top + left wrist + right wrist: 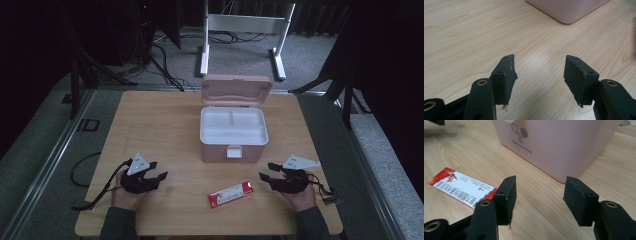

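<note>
High view, pink box (233,145) lid up, both tools agape

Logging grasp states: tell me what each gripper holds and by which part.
Nothing is held. The left gripper and the right gripper are both open over bare table. The red and white packet lies untouched, near the open pink box.

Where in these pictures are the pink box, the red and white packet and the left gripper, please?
pink box (233,149): high view, front wall.
red and white packet (231,194): high view, middle of its top face.
left gripper (539,75): left gripper view, gap between its open jaws.
</note>
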{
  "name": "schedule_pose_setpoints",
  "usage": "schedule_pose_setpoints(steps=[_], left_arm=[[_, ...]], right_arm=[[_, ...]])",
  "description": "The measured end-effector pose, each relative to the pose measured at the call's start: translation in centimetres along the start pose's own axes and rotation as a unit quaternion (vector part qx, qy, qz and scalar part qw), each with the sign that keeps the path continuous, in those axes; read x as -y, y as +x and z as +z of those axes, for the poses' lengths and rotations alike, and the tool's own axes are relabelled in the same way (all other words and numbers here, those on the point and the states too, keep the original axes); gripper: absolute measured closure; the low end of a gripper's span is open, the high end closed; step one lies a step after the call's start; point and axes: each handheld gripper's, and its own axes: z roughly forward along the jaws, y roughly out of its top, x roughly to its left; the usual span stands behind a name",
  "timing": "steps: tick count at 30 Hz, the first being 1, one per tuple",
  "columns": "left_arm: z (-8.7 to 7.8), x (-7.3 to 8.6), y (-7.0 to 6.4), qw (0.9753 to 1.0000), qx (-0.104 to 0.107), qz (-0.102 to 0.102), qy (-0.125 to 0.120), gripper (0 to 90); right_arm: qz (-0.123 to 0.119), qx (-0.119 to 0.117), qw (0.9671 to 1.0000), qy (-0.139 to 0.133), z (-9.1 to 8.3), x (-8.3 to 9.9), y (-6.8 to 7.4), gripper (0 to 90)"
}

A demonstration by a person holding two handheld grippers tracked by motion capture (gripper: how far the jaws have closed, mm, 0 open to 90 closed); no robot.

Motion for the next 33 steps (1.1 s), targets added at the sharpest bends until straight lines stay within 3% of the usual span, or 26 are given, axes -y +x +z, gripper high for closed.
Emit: schedule_pose_setpoints(steps=[6,7,11,15,16,17,18,19,21,22,23,25,28,30,31,32,33], left_arm=[[-0.1,0.0,-0.1,1.0,-0.001,0.002,-0.002,42.5],[-0.1,0.0,-0.1,1.0,-0.003,0.004,0.001,42.6],[0.0,0.1,-0.1,1.0,-0.003,0.004,0.006,42.6],[0.1,0.0,-0.1,1.0,-0.003,0.005,0.008,42.6],[0.1,0.0,-0.1,1.0,-0.002,0.004,0.007,42.6],[0.1,0.0,-0.1,1.0,-0.003,0.004,0.007,42.6],[0.1,0.0,-0.1,1.0,-0.004,0.004,0.007,42.6],[0.1,0.1,-0.1,1.0,-0.004,0.004,0.008,42.6],[0.0,0.1,-0.1,1.0,-0.002,0.005,0.008,42.6],[0.0,0.1,-0.1,1.0,-0.002,0.004,0.007,42.6],[0.0,0.1,-0.1,1.0,-0.002,0.004,0.007,42.6],[0.0,0.1,-0.1,1.0,-0.003,0.005,0.007,42.6],[0.0,0.1,-0.1,1.0,-0.004,0.005,0.007,42.6],[0.0,0.1,-0.1,1.0,-0.004,0.005,0.006,42.6],[0.0,0.1,-0.1,1.0,-0.003,0.005,0.006,42.6],[0.0,0.1,-0.1,1.0,-0.003,0.005,0.006,42.6],[-0.1,0.0,-0.1,1.0,-0.004,0.006,0.006,42.6]], right_arm=[[-0.032,-0.007,0.9994,0.011,0.2,-0.8,1.1,44.8],[-0.052,-0.019,0.9984,0.012,0.4,-1.3,1.8,44.8],[-0.079,-0.042,0.9957,0.022,0.9,-1.8,2.9,44.6],[-0.123,-0.07,0.9889,0.046,2.3,-2.4,4.7,39.4],[-0.138,-0.085,0.985,0.059,3.3,-2.6,5.5,36.0],[-0.138,-0.085,0.985,0.059,3.3,-2.6,5.5,36.0],[-0.153,-0.1,0.9806,0.069,4.3,-2.8,6.3,31.6],[-0.153,-0.1,0.9806,0.069,4.3,-2.8,6.3,31.6],[-0.165,-0.121,0.9756,0.079,5.2,-2.9,6.9,28.9],[-0.173,-0.129,0.9729,0.083,5.6,-2.9,7.3,27.7],[-0.181,-0.15,0.9678,0.09,6.3,-3.0,7.7,27.6],[-0.183,-0.156,0.966,0.095,6.7,-2.9,7.9,27.6],[-0.192,-0.163,0.9603,0.12,7.9,-2.6,8.2,29.9],[-0.186,-0.162,0.9608,0.126,8.1,-2.5,8.2,33.8],[-0.184,-0.154,0.962,0.13,8.3,-2.4,8.1,37.4],[-0.183,-0.136,0.9649,0.131,8.3,-2.5,7.9,46.9],[-0.183,-0.136,0.9649,0.131,8.3,-2.5,7.9,46.9]])
